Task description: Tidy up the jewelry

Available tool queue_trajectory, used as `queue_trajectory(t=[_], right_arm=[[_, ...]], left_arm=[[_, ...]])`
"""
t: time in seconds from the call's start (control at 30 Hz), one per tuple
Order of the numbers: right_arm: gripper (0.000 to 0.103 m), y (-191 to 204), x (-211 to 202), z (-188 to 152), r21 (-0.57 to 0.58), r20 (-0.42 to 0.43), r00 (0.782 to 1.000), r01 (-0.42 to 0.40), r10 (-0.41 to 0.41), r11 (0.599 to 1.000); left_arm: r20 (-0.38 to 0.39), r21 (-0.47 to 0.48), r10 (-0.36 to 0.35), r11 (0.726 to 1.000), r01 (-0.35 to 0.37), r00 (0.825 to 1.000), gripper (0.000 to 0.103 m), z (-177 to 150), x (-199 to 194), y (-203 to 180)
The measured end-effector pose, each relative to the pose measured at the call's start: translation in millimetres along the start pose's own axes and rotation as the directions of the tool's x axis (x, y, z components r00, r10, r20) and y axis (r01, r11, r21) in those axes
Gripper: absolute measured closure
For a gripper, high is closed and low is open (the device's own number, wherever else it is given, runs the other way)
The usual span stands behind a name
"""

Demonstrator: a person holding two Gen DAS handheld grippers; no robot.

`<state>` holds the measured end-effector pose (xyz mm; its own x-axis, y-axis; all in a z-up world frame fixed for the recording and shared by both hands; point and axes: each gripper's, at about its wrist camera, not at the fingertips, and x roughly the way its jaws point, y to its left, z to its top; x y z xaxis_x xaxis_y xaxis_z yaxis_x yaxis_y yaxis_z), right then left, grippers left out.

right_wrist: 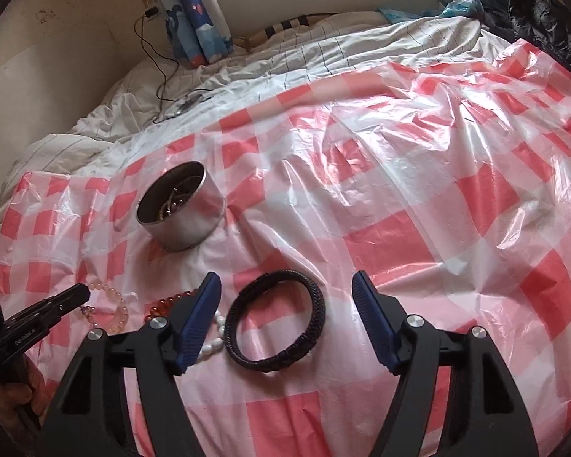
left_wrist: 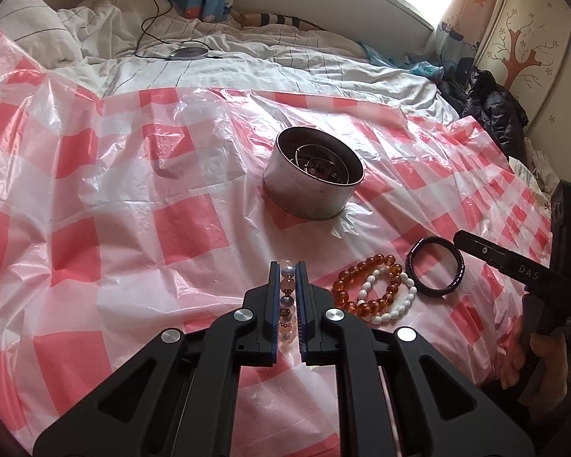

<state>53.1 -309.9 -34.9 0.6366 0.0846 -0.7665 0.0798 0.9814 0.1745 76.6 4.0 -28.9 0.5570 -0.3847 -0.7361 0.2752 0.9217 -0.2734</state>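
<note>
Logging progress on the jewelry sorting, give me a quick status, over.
Left gripper shut on pale beaded bracelet. Right gripper open around black braided bracelet. Round metal tin unobstructed.

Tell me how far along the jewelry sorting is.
Partly done. The metal tin already holds some pieces. In hand: the left tool is shut on a pale bead bracelet; the right tool stands open around the black braided bracelet without touching it. Still on the checked sheet: the amber bracelet and white bead bracelet.
</note>
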Motion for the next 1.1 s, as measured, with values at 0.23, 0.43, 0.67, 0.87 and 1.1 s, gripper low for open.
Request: queue_trajectory(t=[0.23,0.43,0.67,0.87,1.1], right_arm=[[0.072,9.4,24.7,-8.1,-0.076,-0.103,0.991,0.083,-0.09,0.994],[0.091,10.1,-7.3,-2.5,-0.065,0.028,0.999,0.037,-0.035,0.997],[0.091,24.3,-49.1,4.0,-0.113,0.212,0.974,-0.057,0.08,0.992],[0.091,33.5,-50.9,10.4,-0.134,0.24,0.962,-0.099,0.129,0.986],[0.091,43.3,-43.2,23.4,-0.164,0.259,0.954,-0.109,0.149,0.98]], left_arm=[[-0.005,-0.004,0.007,1.0,-0.007,1.0,0.096,-0.4,1.3,1.6],[0.02,-0.011,-0.001,1.0,0.001,1.0,0.096,1.0,-7.7,1.4],[0.057,-0.016,-0.024,1.0,0.025,0.998,0.096,5.8,-17.2,-1.5],[0.106,-0.015,-0.077,0.997,0.079,0.991,0.096,18.8,-17.1,-10.2],[0.179,-0.017,-0.125,0.991,0.13,0.976,0.096,46.0,-7.4,-25.3]])
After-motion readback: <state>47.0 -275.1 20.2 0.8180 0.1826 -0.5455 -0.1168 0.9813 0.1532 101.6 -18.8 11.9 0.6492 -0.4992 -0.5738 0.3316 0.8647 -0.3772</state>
